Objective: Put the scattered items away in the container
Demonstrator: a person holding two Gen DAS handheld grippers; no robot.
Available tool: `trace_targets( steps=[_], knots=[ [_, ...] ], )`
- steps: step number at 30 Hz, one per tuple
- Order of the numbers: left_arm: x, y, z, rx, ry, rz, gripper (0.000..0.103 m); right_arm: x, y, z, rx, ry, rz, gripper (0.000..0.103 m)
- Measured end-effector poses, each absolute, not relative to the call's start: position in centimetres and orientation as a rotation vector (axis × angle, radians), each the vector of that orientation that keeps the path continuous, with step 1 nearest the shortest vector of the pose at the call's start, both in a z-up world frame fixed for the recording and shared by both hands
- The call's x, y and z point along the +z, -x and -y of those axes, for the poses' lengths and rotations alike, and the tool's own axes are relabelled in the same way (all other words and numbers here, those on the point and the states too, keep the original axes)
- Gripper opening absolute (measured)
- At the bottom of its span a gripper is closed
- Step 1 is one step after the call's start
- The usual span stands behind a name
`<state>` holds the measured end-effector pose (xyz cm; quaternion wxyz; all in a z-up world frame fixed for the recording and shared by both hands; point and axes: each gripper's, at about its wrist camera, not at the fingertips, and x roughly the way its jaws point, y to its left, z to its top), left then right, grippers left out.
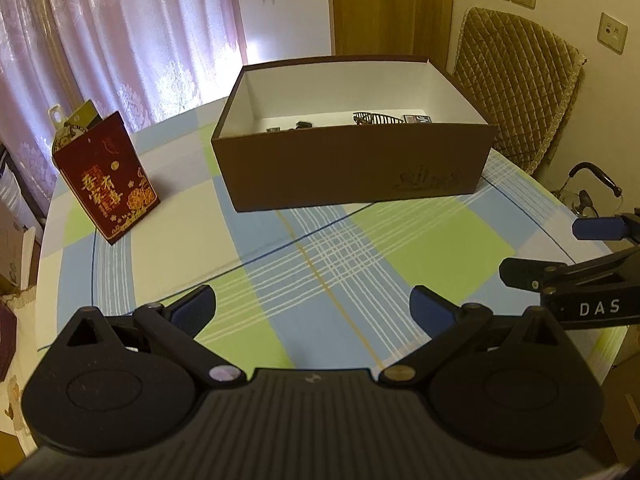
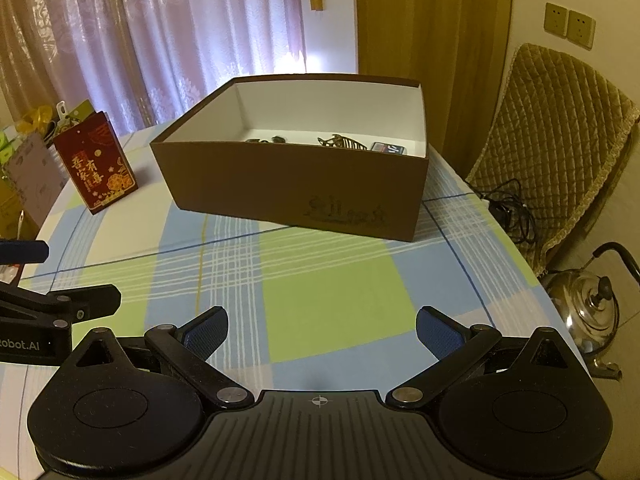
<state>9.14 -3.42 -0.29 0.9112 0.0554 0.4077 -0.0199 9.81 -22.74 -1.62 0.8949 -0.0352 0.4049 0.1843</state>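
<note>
The left tongs (image 1: 313,307), low in the left wrist view, stand wide apart and hold nothing; their blue pads hang above bare checked cloth. The right tongs (image 2: 322,330), low in the right wrist view, are likewise spread wide and empty. Each pair also shows at the side edge of the other's view.

Beyond them, the worktop (image 2: 332,292) wears a blue, green and white plaid cloth with no loose items visible on it. The brown box (image 1: 352,168) sits in the upper middle of both views, lid off, white inside. Small items (image 2: 342,142) already lie along its floor: a dark ribbed piece and a few smaller bits, too small to identify.

A red gift bag (image 1: 108,184) stands upright at the left, well apart from the box. If it counts as clutter, it looks light, thin and easily crushed; gripping its top edge would likely suit best. A padded chair (image 2: 560,140) stands at the right, a kettle (image 2: 592,312) below it.
</note>
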Motion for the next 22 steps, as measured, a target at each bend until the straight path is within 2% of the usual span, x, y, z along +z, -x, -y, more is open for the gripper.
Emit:
trace_targets(
  steps=[13, 17, 22],
  knots=[
    [0.1, -10.4, 3.4, 0.014, -0.069, -0.828, 0.102, -2.0, -10.6, 22.2, 0.406, 0.103, -0.832, 0.103],
    [0.7, -9.9, 4.2, -0.013, -0.131, -0.754, 0.102, -2.3, -10.6, 22.4, 0.4, 0.107, -0.825, 0.103],
    [0.6, -10.6, 4.8, -0.022, -0.136, -0.77, 0.102, -2.4, -10.8, 22.7, 0.391, 0.099, -0.821, 0.103]
  ],
)
